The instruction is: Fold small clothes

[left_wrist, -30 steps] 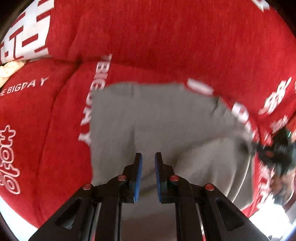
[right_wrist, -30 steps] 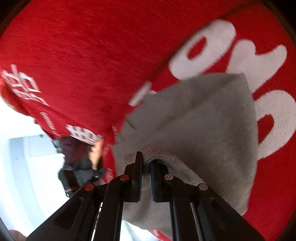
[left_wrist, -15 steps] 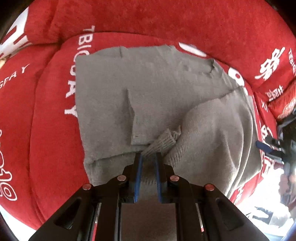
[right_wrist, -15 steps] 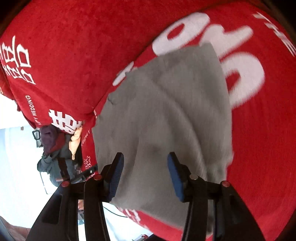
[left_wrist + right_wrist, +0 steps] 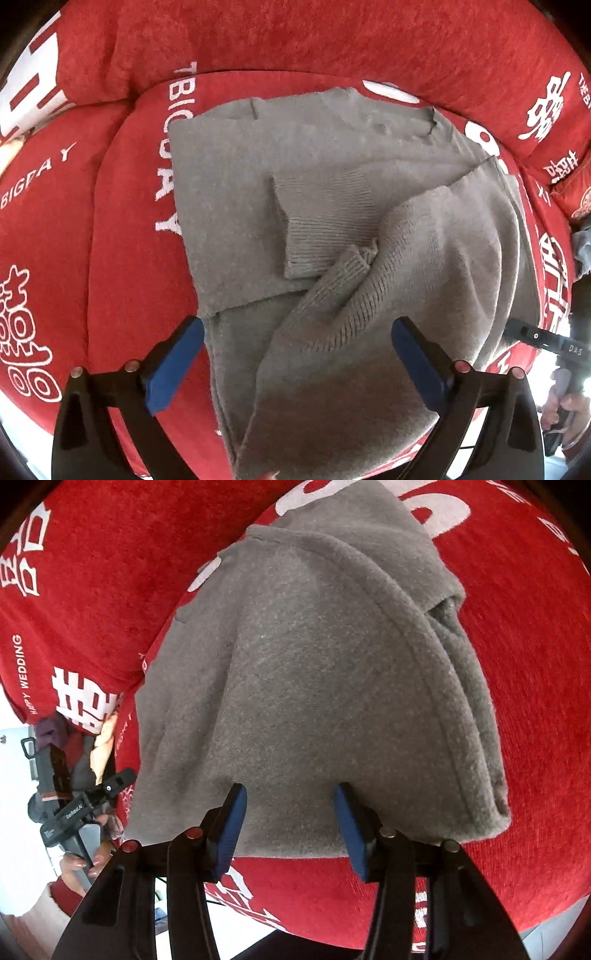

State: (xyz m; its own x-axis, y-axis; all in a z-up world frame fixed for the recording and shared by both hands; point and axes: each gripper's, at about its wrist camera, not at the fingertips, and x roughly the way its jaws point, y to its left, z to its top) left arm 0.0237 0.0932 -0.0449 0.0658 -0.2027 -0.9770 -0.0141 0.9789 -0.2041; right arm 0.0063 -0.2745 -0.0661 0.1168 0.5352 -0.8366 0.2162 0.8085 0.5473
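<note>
The grey knitted sweater (image 5: 332, 229) is lying on the red sofa cover (image 5: 92, 240) with white lettering, partly folded: one ribbed cuff (image 5: 321, 236) is resting across the middle of the body, and the side toward the right gripper is lying doubled over in a soft, rounded hump. A second ago that side was still lifted and pinched; it is now sitting on top of the garment, free.

The left gripper (image 5: 295, 354) is hovering over the near edge of the sweater. Its jaws have just been opening, from a tight pinch on the knit to standing wide, with the fabric lying below and between the blue pads (image 5: 173, 365) but not pressed by them.

The right gripper (image 5: 288, 827) is hanging half spread above the folded edge, nothing held, having let go of the cloth within the last second and pulled back from it since.

A person's hand (image 5: 85, 856) is gripping the left gripper's handle beside the sofa.
</note>
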